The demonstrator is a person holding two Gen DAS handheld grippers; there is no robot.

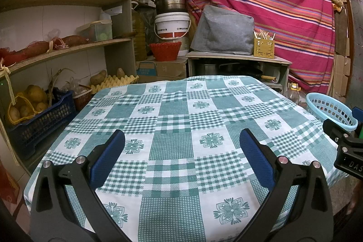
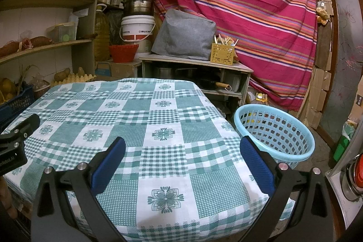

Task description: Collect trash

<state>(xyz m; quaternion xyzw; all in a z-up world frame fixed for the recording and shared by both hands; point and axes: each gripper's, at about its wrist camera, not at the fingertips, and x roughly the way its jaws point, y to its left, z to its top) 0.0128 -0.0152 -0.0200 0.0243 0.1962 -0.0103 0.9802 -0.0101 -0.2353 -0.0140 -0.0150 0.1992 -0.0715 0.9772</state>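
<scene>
Both the left tool (image 1: 181, 140) and the right tool (image 2: 182, 147) hang wide open and empty over the table (image 2: 158, 119) with its green-and-white checked cloth. No trash shows on it. The pale blue perforated plastic basket (image 2: 275, 132) stands on the floor off the table's right edge; it looks light and stiff, best gripped by its rim.

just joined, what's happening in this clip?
A person holds a claw in each hand over a table with a green checked tablecloth. The left claw and the right claw are both open and hold nothing. No trash shows on the cloth. A light blue basket stands on the floor beside the table, on the right, with a few items showing through its holes.
</scene>
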